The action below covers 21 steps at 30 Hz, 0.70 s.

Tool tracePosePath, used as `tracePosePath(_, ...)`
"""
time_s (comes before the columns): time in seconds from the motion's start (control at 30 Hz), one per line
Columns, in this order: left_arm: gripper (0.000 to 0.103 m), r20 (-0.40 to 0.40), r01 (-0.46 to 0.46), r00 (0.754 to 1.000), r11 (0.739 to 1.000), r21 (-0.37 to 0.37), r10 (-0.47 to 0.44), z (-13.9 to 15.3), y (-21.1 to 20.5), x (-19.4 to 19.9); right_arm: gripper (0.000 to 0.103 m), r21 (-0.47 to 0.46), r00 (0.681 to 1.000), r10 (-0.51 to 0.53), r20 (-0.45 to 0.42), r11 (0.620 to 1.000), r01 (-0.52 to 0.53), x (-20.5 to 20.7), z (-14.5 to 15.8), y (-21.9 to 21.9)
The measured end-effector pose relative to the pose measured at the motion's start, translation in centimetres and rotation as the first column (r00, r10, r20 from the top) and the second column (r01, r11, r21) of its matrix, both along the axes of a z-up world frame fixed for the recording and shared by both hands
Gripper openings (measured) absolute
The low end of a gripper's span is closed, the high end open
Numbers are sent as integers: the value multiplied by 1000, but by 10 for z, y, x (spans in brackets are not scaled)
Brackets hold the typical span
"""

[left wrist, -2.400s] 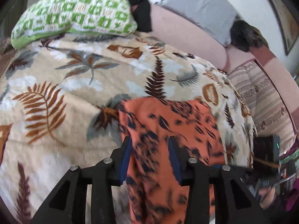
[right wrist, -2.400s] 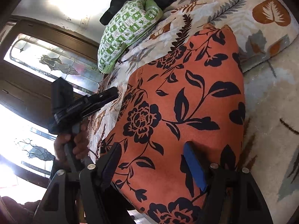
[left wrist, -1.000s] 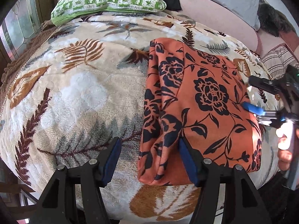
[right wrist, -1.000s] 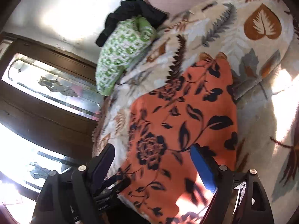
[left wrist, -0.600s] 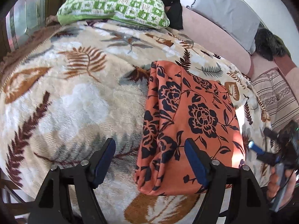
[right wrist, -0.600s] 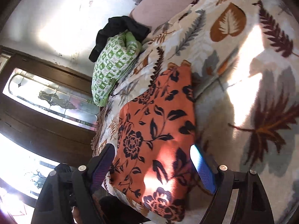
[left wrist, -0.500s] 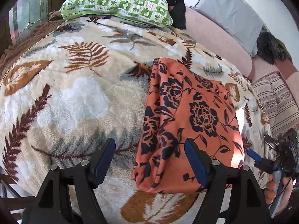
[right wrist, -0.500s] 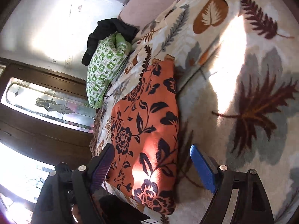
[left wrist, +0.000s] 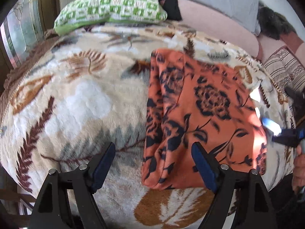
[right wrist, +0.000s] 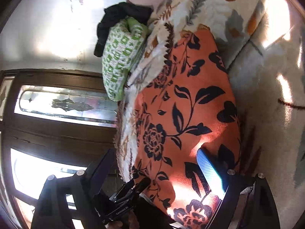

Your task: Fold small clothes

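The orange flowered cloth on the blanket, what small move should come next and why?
Probably bring the open left hand-held gripper down onto the near edge of the orange cloth for another fold. The cloth lies flat, folded lengthwise, and neither that gripper nor the right hand-held gripper holds it.

Left wrist view steeply down, right shallower, close, sharing orange cloth (left wrist: 200,110)

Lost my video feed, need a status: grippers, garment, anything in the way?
Left gripper open, jaws just widened, empty. Right gripper open, empty. Orange floral garment folded flat on leaf-print blanket. Nothing in the way.
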<state>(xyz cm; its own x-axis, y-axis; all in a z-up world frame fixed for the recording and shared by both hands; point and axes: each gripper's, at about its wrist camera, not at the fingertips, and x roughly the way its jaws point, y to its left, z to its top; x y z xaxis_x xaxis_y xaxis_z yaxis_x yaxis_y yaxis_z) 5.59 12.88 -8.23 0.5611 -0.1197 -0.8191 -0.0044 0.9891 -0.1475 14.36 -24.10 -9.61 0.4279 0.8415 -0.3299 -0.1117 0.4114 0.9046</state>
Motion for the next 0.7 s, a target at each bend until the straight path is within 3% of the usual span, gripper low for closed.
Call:
tracePosePath(0.1,83,60,26,998,1000,-11,-26,17,-8,9,90,-49,999,-43,15,998,44,-25,1,-22)
tracePosePath(0.2,83,69,72,995,995,76,-77,19,-31,29,91,-76,994,-78,-81,995,71,-25,-26,-35)
tracePosePath(0.3,83,-5,92,996,978,185,-93,-5,-45,49,91,-6,993,-34,-116,999,34,-20,-44,-27)
tracePosePath(0.33,84,-32,93,996,974,205,-88,-16,-46,53,90,-8,992,-20,-121,1000,19,-15,-47,-20)
tracePosePath(0.37,85,-31,87,996,980,179,-83,-22,-44,54,89,-32,991,-9,-130,999,5,-11,-51,-14)
tracePosePath(0.43,85,-34,65,998,989,135,-61,-22,-36,51,42,-116,986,9,-165,993,-28,-5,-59,-1)
tracePosePath(0.57,87,-26,66,998,988,141,-63,-25,-34,49,37,-196,998,-15,-61,981,2,-18,-34,4)
tracePosePath(0.63,88,-33,62,998,990,127,-58,-27,-33,51,37,-283,993,3,-115,959,-35,-9,-52,10)
tracePosePath(0.67,88,-32,61,998,991,122,-57,-27,-32,51,39,-234,992,4,-129,972,-34,-7,-56,5)
tracePosePath(0.7,88,-32,62,998,991,120,-59,-27,-32,51,47,-205,991,10,-130,978,-37,-8,-53,1)
